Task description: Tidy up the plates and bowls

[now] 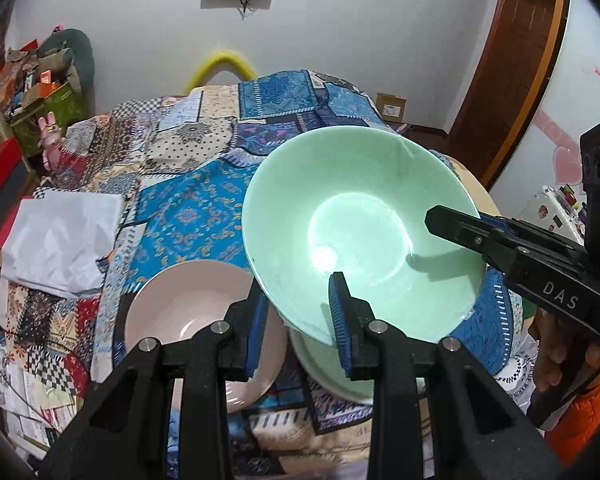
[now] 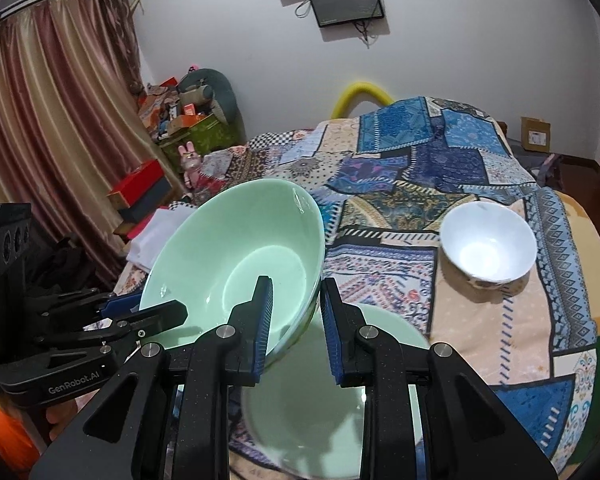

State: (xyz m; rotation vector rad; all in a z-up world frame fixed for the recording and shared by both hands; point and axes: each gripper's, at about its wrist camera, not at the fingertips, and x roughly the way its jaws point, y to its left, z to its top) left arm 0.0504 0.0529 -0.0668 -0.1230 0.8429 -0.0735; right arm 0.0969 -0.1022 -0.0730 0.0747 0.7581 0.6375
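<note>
Claws left [image 1: 300, 320] and right [image 2: 296, 328] — both gripping green bowl [image 1: 360, 220].

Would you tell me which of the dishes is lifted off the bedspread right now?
The big green bowl, tilted and pinched at its rim by both grippers. The white bowl and pink plate rest on the cloth.
</note>
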